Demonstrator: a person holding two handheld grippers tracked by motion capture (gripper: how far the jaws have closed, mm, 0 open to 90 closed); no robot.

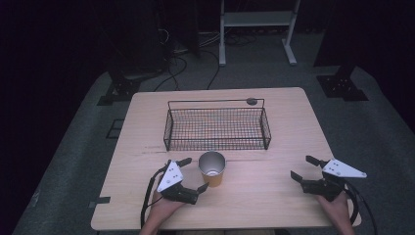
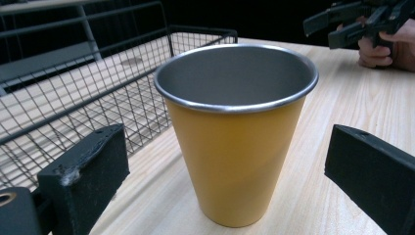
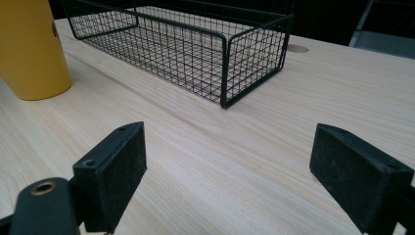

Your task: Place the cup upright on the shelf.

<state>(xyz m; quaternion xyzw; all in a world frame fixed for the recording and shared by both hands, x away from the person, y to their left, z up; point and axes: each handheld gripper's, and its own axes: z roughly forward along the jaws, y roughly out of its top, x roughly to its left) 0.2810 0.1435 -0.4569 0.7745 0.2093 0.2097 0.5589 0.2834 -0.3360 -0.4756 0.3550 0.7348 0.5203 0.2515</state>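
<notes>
A yellow cup [image 1: 212,169] with a bare metal inside stands upright on the wooden table [image 1: 264,205], just in front of a black wire basket [image 1: 217,128]. My left gripper [image 1: 193,174] is open at the cup's left, its jaws reaching toward it without touching. In the left gripper view the cup [image 2: 236,132] stands close between and beyond the two spread jaws. My right gripper [image 1: 304,169] is open over bare table at the right, nothing between its jaws. In the right gripper view the cup [image 3: 30,49] shows at far left and the basket [image 3: 195,44] ahead.
The basket holds nothing and lies across the table's middle. A small round grommet [image 1: 251,102] sits at the far edge. Beyond the table are a white shelf frame [image 1: 258,29], dark stands and cables on grey floor. A hand with the right gripper [image 2: 357,22] shows in the left gripper view.
</notes>
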